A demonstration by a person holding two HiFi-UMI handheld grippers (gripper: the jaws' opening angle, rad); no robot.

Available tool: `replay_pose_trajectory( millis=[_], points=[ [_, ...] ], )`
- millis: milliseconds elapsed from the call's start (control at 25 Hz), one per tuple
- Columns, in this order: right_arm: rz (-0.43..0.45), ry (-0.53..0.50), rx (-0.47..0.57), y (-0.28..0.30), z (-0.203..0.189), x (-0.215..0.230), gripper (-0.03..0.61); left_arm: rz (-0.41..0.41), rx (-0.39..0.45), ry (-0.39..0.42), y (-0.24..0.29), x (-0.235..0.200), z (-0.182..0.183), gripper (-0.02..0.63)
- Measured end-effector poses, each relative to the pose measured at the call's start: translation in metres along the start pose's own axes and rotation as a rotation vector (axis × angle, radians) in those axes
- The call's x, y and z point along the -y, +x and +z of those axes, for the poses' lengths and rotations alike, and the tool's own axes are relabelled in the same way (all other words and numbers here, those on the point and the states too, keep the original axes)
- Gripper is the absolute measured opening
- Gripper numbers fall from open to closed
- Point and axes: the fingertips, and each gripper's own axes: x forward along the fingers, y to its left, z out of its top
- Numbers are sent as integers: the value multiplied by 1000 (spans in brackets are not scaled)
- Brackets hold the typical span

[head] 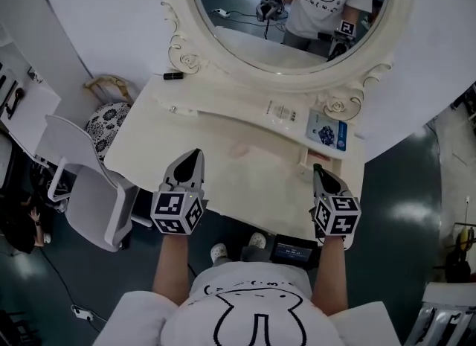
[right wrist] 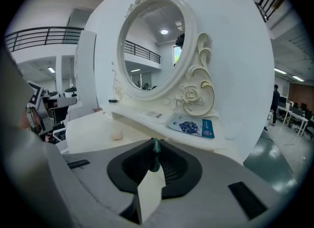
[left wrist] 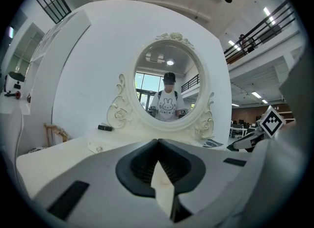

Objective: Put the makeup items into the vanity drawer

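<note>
One item in hand: right gripper jaws clamped on thin green stick. Left gripper jaws together, empty. Blue packet at 1 o'clock and black tube at 11 o'clock wait on desk. No open drawer visible.

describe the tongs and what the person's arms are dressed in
The left tongs and right tongs are pale grey shells tapering to a point, with black ribbed pads inside. Each carries a cube of black-and-white square markers at the back. The person wears a white short-sleeved T-shirt with a black rabbit outline; forearms are bare.
</note>
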Motion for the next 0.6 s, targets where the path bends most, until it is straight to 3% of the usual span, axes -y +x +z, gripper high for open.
replay_pose_trajectory(
  millis=[600],
  points=[
    [8, -9, -42, 22, -22, 78, 67, 44, -59, 22, 38, 50, -13, 31]
  ],
)
